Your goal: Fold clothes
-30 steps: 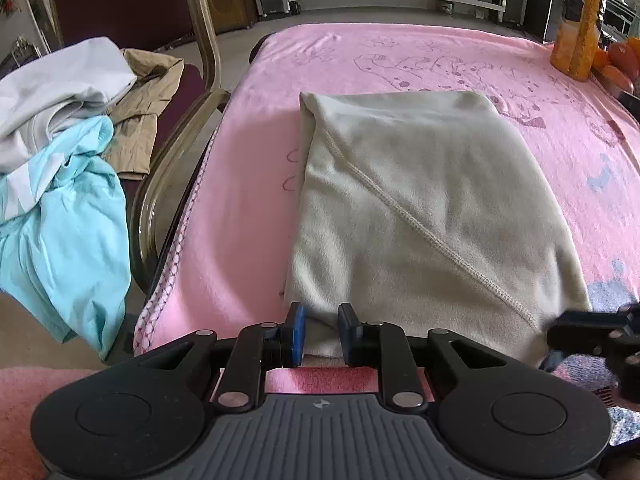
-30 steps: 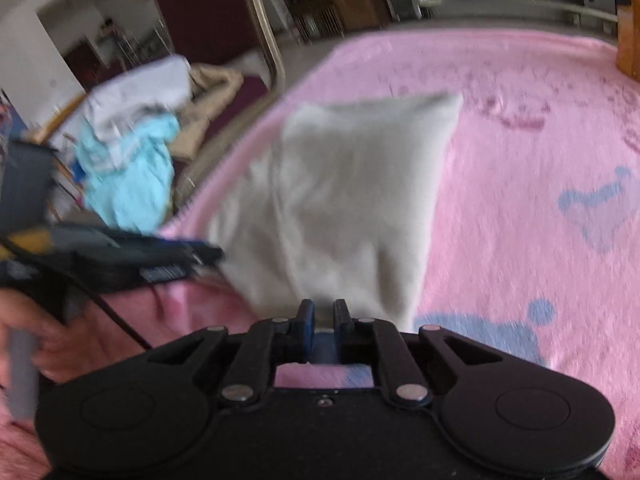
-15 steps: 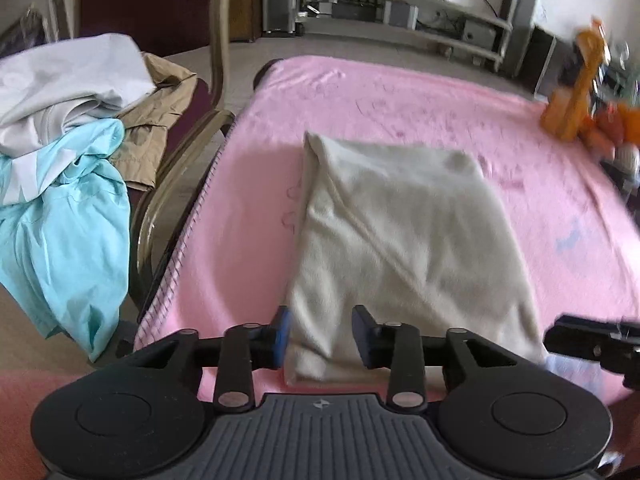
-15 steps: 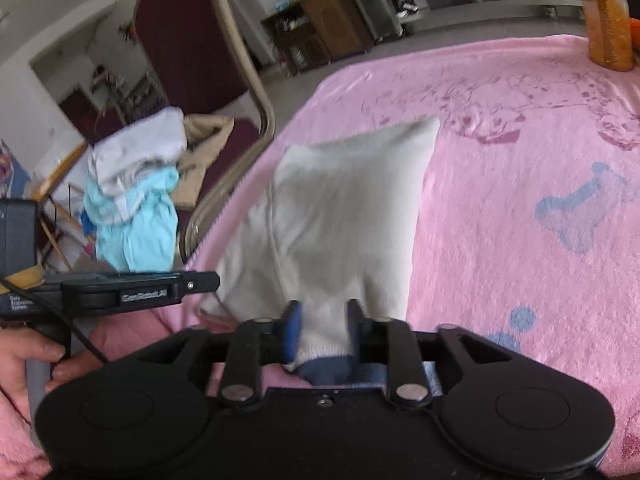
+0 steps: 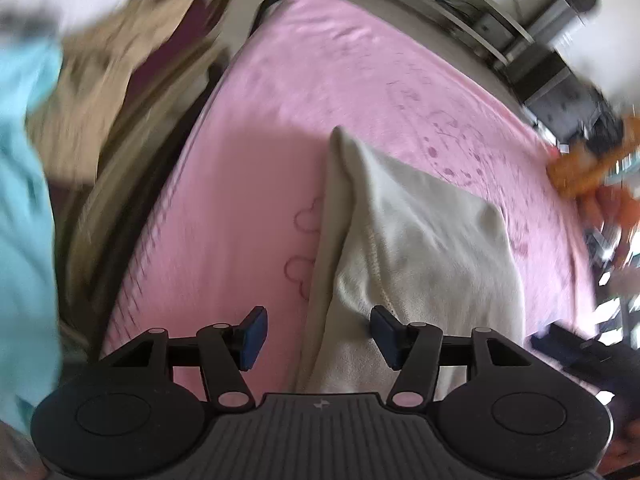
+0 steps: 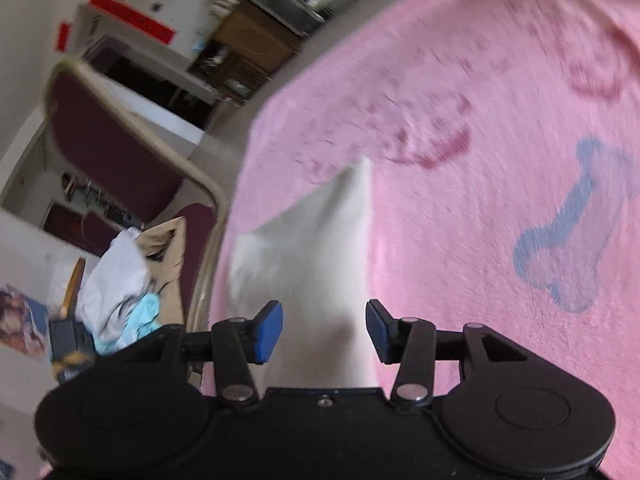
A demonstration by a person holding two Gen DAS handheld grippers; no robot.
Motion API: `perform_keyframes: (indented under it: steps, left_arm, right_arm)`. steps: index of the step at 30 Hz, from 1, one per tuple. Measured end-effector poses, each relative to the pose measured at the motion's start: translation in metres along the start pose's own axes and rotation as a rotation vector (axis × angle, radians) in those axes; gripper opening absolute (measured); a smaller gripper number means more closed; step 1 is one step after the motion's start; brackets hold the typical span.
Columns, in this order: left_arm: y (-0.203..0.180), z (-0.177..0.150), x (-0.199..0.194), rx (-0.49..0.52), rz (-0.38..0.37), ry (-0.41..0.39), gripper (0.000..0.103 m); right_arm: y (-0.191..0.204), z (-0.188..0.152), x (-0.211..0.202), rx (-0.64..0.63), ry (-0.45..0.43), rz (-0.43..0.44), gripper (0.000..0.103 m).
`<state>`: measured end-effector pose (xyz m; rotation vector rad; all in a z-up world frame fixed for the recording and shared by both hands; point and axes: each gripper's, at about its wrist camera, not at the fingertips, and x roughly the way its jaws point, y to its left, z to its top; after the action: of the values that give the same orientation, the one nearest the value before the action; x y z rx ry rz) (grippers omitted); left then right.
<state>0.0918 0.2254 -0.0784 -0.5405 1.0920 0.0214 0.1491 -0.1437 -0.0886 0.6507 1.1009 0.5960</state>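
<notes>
— What do we have under us, biggest first?

— A fuzzy pink blanket covering the whole surface, printed with faint outlines and, in our right view, a blue bone shape. Its left edge curves away toward a chair with a maroon back and pale metal frame, heaped with a tan, a white and a light blue garment. Both views are motion-blurred.

— And the piece we are folding?

— The cream fleece garment lies folded on the blanket, soft and matte, with a stitched seam running along it. Its far corners look pointed, and its left fold stands up as a thick ridge. Bare pink lies to its left and beyond it; orange items sit blurred at the far right.

— How do our tools stand?

— Our left gripper is spread wide, blue pads well apart, and the garment's near left edge runs between them without being pinched. Our right gripper is equally wide, the garment's near end lying between its fingers, unheld.
</notes>
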Motion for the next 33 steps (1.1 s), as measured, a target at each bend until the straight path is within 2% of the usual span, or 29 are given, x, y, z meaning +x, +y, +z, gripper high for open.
perform_keyframes:
  steps: [7,9,14,15,16,17,18,19,20,23,27,31,33]
  left_arm:
    - [0.0,-0.002,0.003,-0.013,-0.101,-0.02,0.06]
    - [-0.003,-0.001,0.01,0.006,-0.102,-0.006,0.06]
    - [-0.022,-0.002,0.018,0.094,-0.089,-0.014,0.063]
    - [-0.028,-0.004,0.015,0.112,-0.079,-0.03,0.061]
    - [-0.035,-0.006,0.012,0.131,-0.069,-0.045,0.054]
    - [-0.041,-0.009,0.01,0.149,-0.06,-0.06,0.043]
    - [-0.047,-0.011,0.007,0.167,-0.05,-0.075,0.04]
    - [-0.054,-0.013,0.004,0.186,-0.04,-0.09,0.025]
    - [-0.06,-0.015,0.002,0.204,-0.03,-0.105,0.022]
    - [-0.079,-0.022,-0.007,0.26,-0.001,-0.151,0.021]
    - [-0.117,-0.038,-0.039,0.325,-0.015,-0.223,0.021]
    - [-0.168,-0.056,-0.06,0.381,-0.1,-0.252,0.021]
    - [-0.203,-0.066,-0.057,0.406,-0.157,-0.249,0.022]
  right_arm:
    - [-0.04,-0.001,0.036,0.157,0.069,0.134,0.045]
    - [-0.043,-0.003,0.042,0.176,0.086,0.178,0.043]
    - [-0.041,-0.006,0.049,0.161,0.075,0.21,0.041]
    - [-0.037,-0.007,0.05,0.14,0.069,0.199,0.041]
    - [-0.033,-0.008,0.051,0.117,0.062,0.187,0.039]
    - [-0.028,-0.011,0.052,0.089,0.05,0.17,0.038]
    - [-0.024,-0.014,0.052,0.072,0.034,0.148,0.032]
    - [-0.02,-0.016,0.052,0.052,0.018,0.124,0.026]
    - [-0.013,-0.018,0.051,0.022,0.006,0.089,0.024]
    - [0.015,-0.024,0.043,-0.083,-0.034,-0.022,0.019]
    - [0.044,-0.028,0.002,-0.148,-0.096,-0.084,0.019]
    - [0.049,-0.021,-0.07,-0.159,-0.157,-0.125,0.019]
    - [0.044,-0.017,-0.108,-0.143,-0.184,-0.169,0.019]
